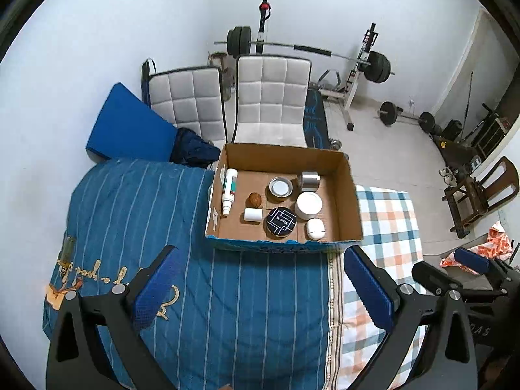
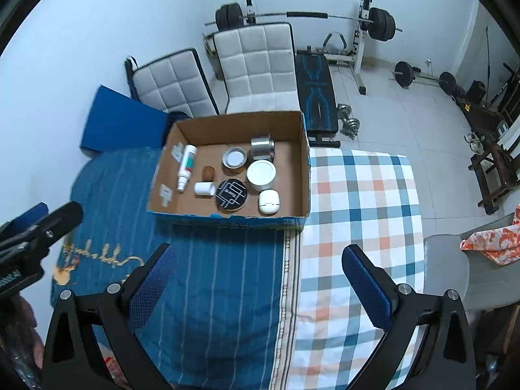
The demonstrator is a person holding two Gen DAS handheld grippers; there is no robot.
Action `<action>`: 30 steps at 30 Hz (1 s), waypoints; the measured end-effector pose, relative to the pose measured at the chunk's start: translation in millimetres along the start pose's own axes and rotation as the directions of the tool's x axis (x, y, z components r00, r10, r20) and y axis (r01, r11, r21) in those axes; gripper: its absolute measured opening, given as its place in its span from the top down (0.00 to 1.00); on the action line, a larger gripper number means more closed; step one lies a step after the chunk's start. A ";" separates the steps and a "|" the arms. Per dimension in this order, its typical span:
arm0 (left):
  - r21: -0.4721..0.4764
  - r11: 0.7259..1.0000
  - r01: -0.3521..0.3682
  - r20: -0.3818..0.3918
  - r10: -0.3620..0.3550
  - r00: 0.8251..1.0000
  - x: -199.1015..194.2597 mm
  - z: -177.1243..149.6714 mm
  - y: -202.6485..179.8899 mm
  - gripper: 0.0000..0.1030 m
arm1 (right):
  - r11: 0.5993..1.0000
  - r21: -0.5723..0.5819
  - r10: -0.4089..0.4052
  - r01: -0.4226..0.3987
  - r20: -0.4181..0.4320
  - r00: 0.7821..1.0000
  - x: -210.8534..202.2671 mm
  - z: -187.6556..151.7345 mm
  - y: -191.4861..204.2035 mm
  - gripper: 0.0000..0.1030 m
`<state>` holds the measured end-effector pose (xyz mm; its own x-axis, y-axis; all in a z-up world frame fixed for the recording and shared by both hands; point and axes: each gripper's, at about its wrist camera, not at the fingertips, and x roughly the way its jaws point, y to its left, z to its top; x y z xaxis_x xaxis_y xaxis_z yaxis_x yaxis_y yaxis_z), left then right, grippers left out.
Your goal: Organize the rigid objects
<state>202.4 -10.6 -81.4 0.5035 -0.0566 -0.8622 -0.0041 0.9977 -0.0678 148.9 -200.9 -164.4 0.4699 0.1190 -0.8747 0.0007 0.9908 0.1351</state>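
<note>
A: Where do our claws stand?
B: We hold the left gripper (image 1: 260, 292) and right gripper (image 2: 256, 286) spread wide, empty, over the bedcover (image 1: 227, 308)
A: The objects?
B: All inside the cardboard box (image 1: 349, 195) at the far edge

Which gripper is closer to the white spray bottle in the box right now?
Left, though only slightly. The left gripper hangs open over the blue striped cover, nearly in front of the white spray bottle. The right gripper, also open, sits farther right, over the seam with the checked cover.
</note>
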 end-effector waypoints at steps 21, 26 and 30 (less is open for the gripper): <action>0.044 0.999 0.005 0.138 -0.011 0.990 -93.2 -35.4 -21.4 0.00 | 1.000 -0.007 -0.021 0.022 0.185 0.982 -120.2 -42.6 -0.5 0.00; 0.036 0.999 0.000 0.130 -0.005 0.992 -90.3 -36.7 -19.3 0.00 | 0.999 -0.004 -0.031 0.033 0.189 0.981 -124.7 -44.0 -3.2 0.00; 0.037 0.999 -0.004 0.122 0.000 0.993 -87.9 -38.9 -18.8 0.00 | 0.999 -0.001 -0.035 0.036 0.189 0.981 -124.5 -45.4 -4.3 0.00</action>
<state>124.6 -25.8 -23.9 0.6047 -0.0518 -0.7947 0.0258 0.9986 -0.0454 50.4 -217.0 -77.2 0.6280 0.0701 -0.7751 0.0166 0.9945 0.1034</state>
